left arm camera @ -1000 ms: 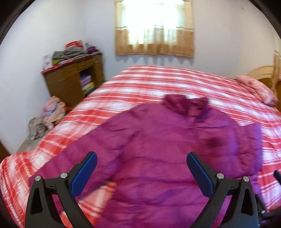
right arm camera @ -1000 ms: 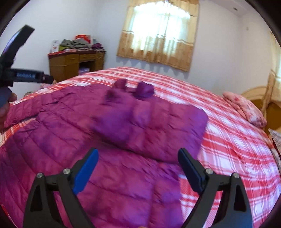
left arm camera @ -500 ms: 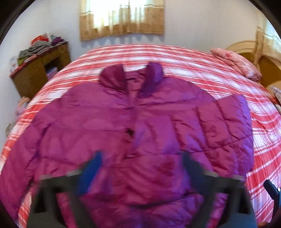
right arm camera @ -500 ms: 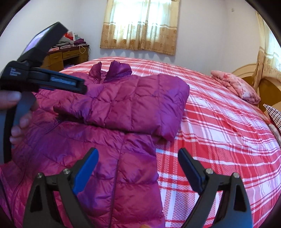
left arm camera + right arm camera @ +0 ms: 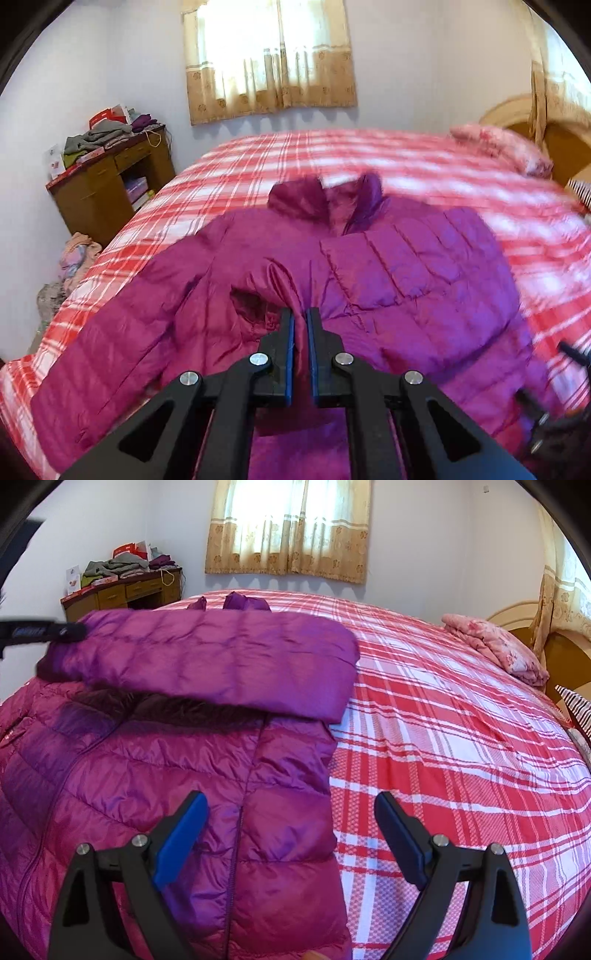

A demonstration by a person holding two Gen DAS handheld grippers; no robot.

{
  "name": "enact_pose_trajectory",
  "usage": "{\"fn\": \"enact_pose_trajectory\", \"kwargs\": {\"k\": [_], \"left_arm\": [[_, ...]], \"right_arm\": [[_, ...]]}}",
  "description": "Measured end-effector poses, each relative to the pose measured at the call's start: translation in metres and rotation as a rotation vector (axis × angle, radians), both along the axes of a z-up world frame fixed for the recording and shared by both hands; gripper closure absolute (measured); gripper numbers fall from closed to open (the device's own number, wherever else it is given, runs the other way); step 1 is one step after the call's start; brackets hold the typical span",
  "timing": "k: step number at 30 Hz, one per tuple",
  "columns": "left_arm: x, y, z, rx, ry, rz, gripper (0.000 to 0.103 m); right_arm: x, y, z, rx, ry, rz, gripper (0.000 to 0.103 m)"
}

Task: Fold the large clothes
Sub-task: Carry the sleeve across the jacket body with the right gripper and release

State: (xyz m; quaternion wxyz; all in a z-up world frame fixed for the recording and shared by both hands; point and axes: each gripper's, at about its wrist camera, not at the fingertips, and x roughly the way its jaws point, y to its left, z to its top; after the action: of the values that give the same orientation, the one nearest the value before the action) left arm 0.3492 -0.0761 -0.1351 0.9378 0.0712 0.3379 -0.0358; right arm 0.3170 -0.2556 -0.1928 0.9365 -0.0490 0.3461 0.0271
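Observation:
A magenta quilted jacket [image 5: 388,266] lies face up on the bed, collar toward the window. One sleeve [image 5: 221,664] is folded across the chest. My left gripper [image 5: 299,321] is closing its jaws on a raised ridge of jacket fabric beside the dark sleeve cuff [image 5: 251,304], and the blue pads press on it. Its black body [image 5: 40,633] shows at the folded sleeve's left end in the right wrist view. My right gripper [image 5: 291,812] stands open low over the jacket's [image 5: 147,775] right side edge, with nothing gripped.
The bed [image 5: 461,757] has a red and white plaid cover. A pink pillow [image 5: 495,646] and a wooden headboard [image 5: 561,646] are at the far right. A brown desk [image 5: 110,184] piled with clothes stands left, with a heap of clothes [image 5: 74,258] on the floor.
My left gripper went from wide open to shut on the jacket fabric and dropped closer to it. My right gripper sank toward the jacket's right side and stayed open.

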Motion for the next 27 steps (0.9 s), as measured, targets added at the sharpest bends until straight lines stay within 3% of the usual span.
{"fn": "enact_pose_trajectory", "kwargs": {"k": [2, 7, 9, 11, 12, 13, 15, 16, 18, 21, 23, 27], "left_arm": [[0.000, -0.002, -0.018, 0.070, 0.030, 0.025, 0.097], [0.006, -0.010, -0.042, 0.146, 0.047, 0.069, 0.093], [0.005, -0.014, -0.037, 0.167, 0.046, 0.067, 0.091], [0.000, -0.012, -0.026, 0.169, 0.017, 0.072, 0.084], [-0.003, -0.011, -0.017, 0.181, -0.010, 0.085, 0.068], [-0.007, -0.008, -0.010, 0.191, -0.040, 0.099, 0.039], [-0.015, 0.001, 0.007, 0.183, -0.127, 0.135, 0.009], [-0.018, 0.005, 0.015, 0.169, -0.177, 0.153, 0.007], [-0.015, 0.008, 0.023, 0.135, -0.198, 0.159, 0.007], [0.009, 0.003, 0.019, 0.111, -0.145, 0.184, 0.007], [0.029, 0.000, 0.009, 0.077, -0.092, 0.199, 0.007], [0.056, -0.016, -0.022, 0.064, -0.022, 0.209, 0.007]], "right_arm": [[0.002, 0.001, -0.002, -0.003, 0.013, 0.003, 0.010], [0.006, -0.007, -0.004, 0.058, 0.047, 0.012, 0.010], [0.009, -0.015, -0.003, 0.112, 0.075, 0.024, 0.014], [0.008, -0.023, 0.001, 0.166, 0.095, 0.036, 0.028], [0.007, -0.028, 0.005, 0.191, 0.105, 0.043, 0.032], [0.007, -0.036, 0.013, 0.218, 0.108, 0.050, 0.038], [0.005, -0.044, 0.026, 0.240, 0.097, 0.052, 0.041], [0.008, -0.052, 0.038, 0.243, 0.079, 0.039, 0.041], [0.020, -0.061, 0.054, 0.232, 0.052, 0.015, 0.041], [0.055, -0.058, 0.069, 0.190, 0.011, -0.013, 0.049], [0.084, -0.049, 0.069, 0.180, 0.015, -0.020, 0.060], [0.123, -0.026, 0.060, 0.175, 0.004, 0.001, 0.061]]}}
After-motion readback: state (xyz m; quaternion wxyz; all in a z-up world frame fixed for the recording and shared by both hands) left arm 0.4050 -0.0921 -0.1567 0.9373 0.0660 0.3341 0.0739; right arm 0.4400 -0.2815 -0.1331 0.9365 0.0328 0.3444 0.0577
